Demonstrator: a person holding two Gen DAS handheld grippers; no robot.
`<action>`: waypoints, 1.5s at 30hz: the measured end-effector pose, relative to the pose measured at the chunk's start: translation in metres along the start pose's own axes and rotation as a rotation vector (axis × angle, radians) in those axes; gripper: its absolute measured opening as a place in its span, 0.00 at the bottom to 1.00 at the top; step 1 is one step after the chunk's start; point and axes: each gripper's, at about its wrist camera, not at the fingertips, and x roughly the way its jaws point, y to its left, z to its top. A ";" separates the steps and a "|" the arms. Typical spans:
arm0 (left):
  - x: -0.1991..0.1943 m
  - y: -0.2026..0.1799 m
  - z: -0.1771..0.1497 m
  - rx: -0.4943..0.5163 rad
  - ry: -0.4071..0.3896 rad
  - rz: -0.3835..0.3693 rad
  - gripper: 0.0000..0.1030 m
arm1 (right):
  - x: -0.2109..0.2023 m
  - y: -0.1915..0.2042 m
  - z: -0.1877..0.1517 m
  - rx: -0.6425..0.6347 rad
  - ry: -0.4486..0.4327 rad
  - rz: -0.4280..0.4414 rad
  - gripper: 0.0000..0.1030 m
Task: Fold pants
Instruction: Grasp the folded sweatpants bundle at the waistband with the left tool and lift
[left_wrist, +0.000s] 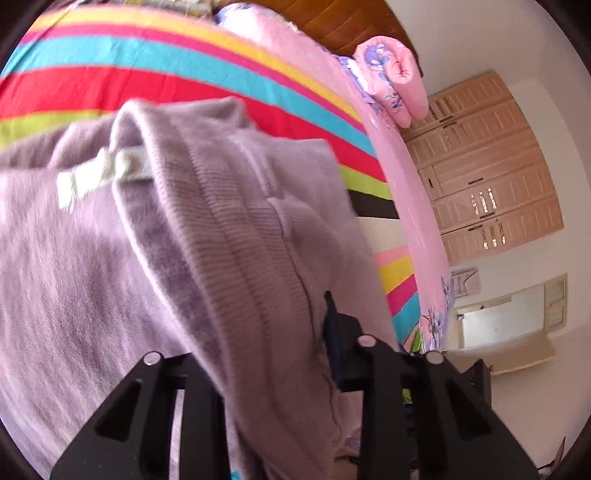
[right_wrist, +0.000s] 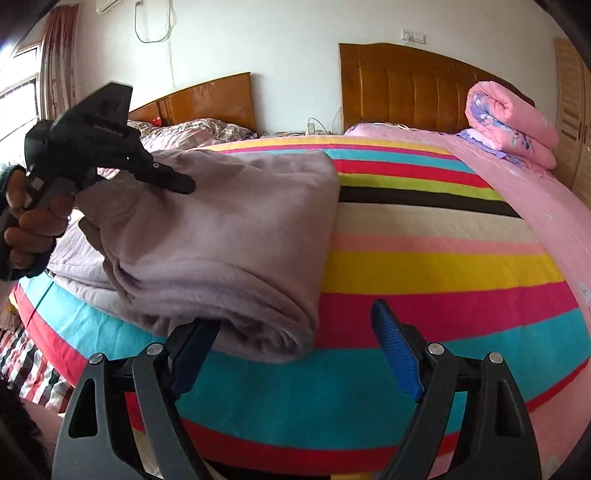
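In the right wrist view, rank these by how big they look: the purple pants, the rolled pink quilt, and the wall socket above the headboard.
Largest to smallest as they look:
1. Pants, though they lie nearest the camera, which enlarges them.
2. Quilt, farther back.
3. Socket, smallest by far.
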 end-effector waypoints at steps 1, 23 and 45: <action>-0.007 -0.016 0.002 0.035 -0.013 -0.008 0.25 | 0.002 0.001 0.002 0.006 -0.001 -0.003 0.78; -0.103 0.124 -0.076 -0.216 -0.250 -0.045 0.21 | 0.029 0.042 0.006 -0.148 0.032 -0.156 0.84; -0.173 0.091 -0.052 0.031 -0.346 0.089 0.20 | 0.039 0.064 0.002 -0.267 0.049 -0.192 0.87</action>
